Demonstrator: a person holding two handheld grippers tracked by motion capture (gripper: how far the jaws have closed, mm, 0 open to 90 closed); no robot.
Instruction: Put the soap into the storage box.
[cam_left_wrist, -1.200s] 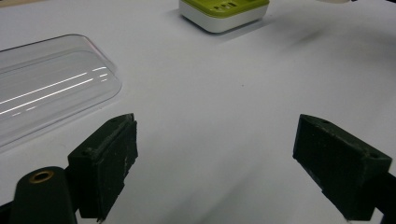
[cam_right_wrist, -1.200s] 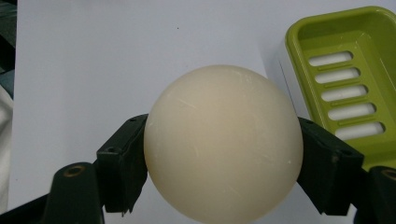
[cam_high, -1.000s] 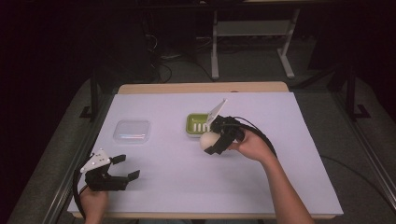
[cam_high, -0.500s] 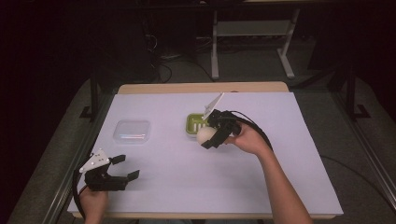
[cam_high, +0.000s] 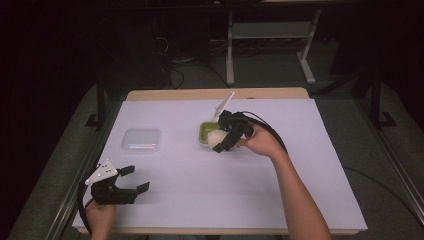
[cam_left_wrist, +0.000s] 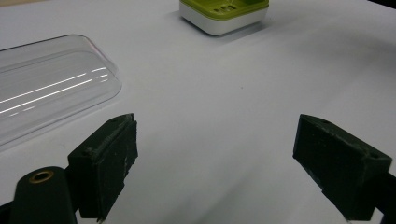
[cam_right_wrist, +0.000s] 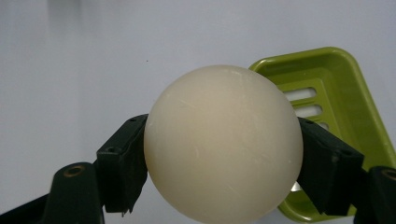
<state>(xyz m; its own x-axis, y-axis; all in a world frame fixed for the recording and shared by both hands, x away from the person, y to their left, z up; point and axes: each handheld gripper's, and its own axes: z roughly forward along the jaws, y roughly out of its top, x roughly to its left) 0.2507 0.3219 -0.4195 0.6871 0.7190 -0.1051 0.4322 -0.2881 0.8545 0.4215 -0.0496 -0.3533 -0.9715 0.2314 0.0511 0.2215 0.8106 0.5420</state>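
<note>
A cream round soap (cam_right_wrist: 223, 142) is clamped between the two black jaws of my right gripper (cam_right_wrist: 223, 177). In the high view the right gripper (cam_high: 220, 141) holds that soap (cam_high: 215, 138) just above the near edge of a green soap dish (cam_high: 204, 129) at the table's middle. The dish (cam_right_wrist: 327, 88) has slots in its floor and lies behind and to the right of the soap. My left gripper (cam_high: 134, 180) rests at the near left with its jaws wide apart and nothing between them (cam_left_wrist: 224, 168).
A clear plastic lid (cam_high: 141, 141) lies left of the dish, also close ahead of the left gripper (cam_left_wrist: 51, 84). A white sheet (cam_high: 300, 165) covers the table. The wooden back edge (cam_high: 215, 94) and a metal stand (cam_high: 270, 35) lie beyond.
My right gripper has carried the soap a little to the left and farther back, over the near edge of the green dish. The left gripper has stayed still.
</note>
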